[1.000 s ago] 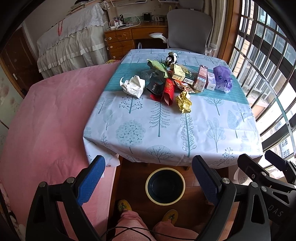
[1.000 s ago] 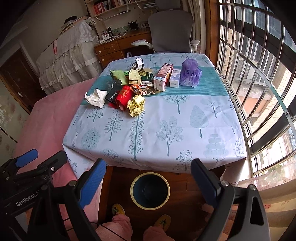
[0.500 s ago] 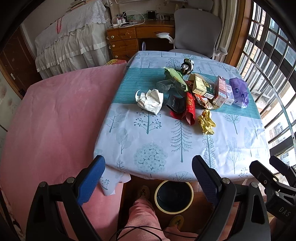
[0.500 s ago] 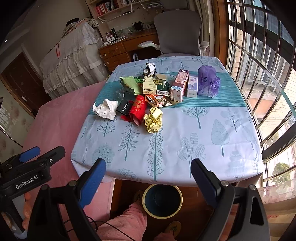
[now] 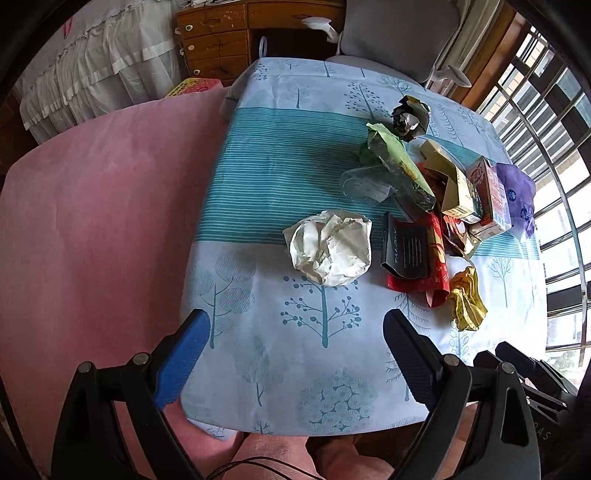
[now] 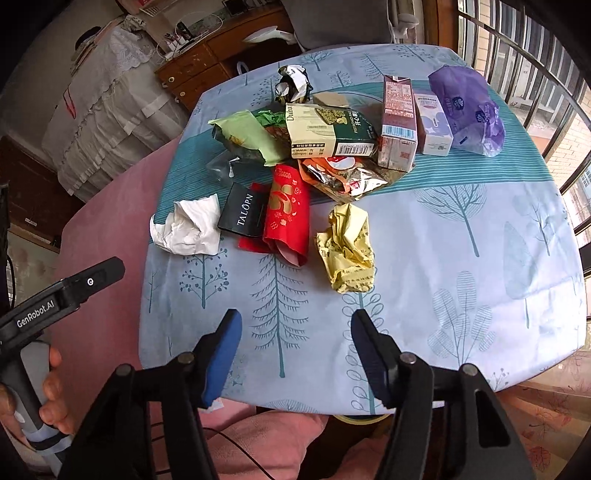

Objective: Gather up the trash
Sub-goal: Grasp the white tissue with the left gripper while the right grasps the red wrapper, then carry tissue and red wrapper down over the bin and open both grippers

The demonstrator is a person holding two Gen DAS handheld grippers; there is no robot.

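A pile of trash lies on the tree-print tablecloth [image 5: 325, 354]. A crumpled white paper ball [image 5: 330, 247] lies ahead of my open, empty left gripper [image 5: 295, 332]; it also shows in the right wrist view [image 6: 188, 229]. A crumpled yellow wrapper [image 6: 347, 253] lies just ahead of my open, empty right gripper [image 6: 295, 332]; it also shows in the left wrist view [image 5: 467, 299]. Beside them lie a black card [image 6: 242, 214], a red packet [image 6: 286, 214], a green bag [image 6: 247, 138], boxes [image 6: 325, 131] and a purple bag [image 6: 469, 110].
A pink bedspread [image 5: 92, 221] lies left of the table. A grey chair [image 5: 399, 33] and a wooden desk [image 5: 229, 33] stand behind it. Barred windows [image 6: 535, 55] are at the right. The left gripper's body [image 6: 55, 299] shows at the right wrist view's left.
Both grippers have moved up and forward over the table's near edge, closer to the trash. The bin under the table has dropped out of view. The right jaws have narrowed.
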